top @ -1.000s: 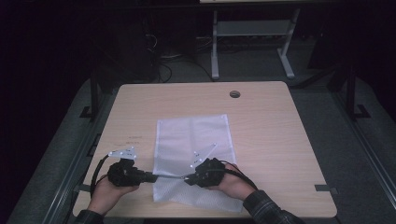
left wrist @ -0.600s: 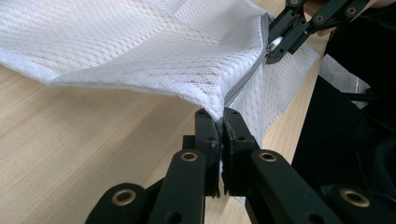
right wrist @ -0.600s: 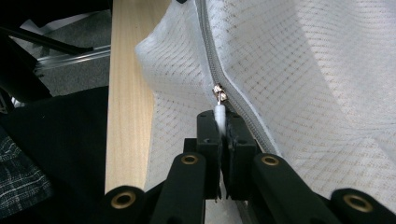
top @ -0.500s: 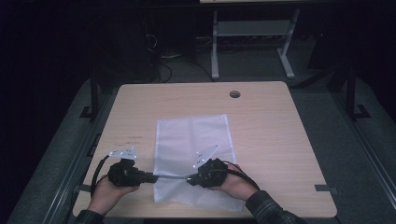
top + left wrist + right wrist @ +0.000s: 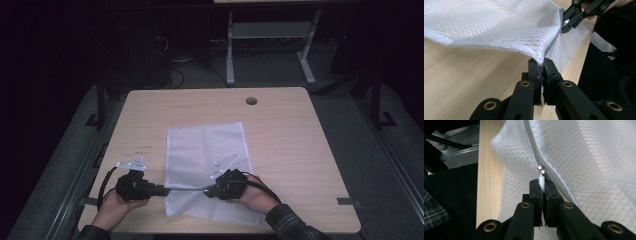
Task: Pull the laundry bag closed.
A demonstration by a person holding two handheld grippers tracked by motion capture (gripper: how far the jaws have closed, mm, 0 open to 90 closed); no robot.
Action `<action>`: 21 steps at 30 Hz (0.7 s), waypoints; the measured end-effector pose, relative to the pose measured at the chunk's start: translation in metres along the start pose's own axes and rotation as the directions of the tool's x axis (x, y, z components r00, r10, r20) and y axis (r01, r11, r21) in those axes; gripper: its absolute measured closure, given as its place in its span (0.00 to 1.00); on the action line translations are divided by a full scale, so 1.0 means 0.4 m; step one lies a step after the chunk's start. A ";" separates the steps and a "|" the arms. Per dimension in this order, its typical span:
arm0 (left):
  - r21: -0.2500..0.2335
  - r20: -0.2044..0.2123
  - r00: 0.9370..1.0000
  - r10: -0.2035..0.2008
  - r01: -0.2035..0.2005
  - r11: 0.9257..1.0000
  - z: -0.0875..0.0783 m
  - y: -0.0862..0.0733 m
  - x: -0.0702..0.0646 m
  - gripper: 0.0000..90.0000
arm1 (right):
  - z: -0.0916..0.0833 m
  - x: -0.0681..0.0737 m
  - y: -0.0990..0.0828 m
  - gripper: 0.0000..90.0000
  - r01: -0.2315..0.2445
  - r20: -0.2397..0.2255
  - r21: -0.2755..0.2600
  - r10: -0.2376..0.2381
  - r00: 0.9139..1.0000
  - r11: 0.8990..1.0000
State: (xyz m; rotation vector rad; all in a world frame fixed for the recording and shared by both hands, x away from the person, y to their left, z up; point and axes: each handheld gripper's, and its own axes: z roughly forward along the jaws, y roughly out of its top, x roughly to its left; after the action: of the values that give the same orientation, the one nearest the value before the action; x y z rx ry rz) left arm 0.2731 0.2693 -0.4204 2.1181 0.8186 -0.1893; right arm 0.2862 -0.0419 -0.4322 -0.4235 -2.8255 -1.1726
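Two clamps at work: the left gripper [image 5: 542, 65] pinches the corner of the mesh bag [image 5: 207, 150] lying near the table's [image 5: 300, 150] front edge, the right gripper [image 5: 542, 185] nips the zipper pull [image 5: 541, 182] — mid-zip, I'd judge; next, a steady pull along the taut zipper [image 5: 534, 152].

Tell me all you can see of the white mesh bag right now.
The white mesh bag is a flat rectangular pouch of netted fabric with a grey zipper along its near edge, lying mid-table. That edge is lifted and stretched: the left gripper is shut on the bag's corner, and the right gripper is shut on the white zipper pull tab. The rest of the bag rests on the wooden table.
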 end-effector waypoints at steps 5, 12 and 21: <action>0.017 -0.025 1.000 0.004 -0.004 1.000 0.000 -0.003 0.001 0.96 | -0.007 -0.001 -0.008 0.96 -0.002 0.007 0.007 0.002 1.000 1.000; 0.009 -0.042 0.999 0.006 -0.006 1.000 -0.007 -0.004 0.000 0.96 | -0.018 -0.002 -0.016 0.96 -0.006 0.015 0.006 0.006 1.000 1.000; 0.018 -0.043 0.999 0.001 0.000 1.000 -0.008 -0.007 0.003 0.96 | -0.029 -0.003 -0.031 0.96 -0.008 0.023 0.011 0.007 1.000 1.000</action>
State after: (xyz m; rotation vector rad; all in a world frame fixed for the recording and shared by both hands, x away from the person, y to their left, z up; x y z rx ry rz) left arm 0.2720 0.2735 -0.4208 2.1460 0.8448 -0.1520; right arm 0.2833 -0.0585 -0.4326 -0.4497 -2.8462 -1.1579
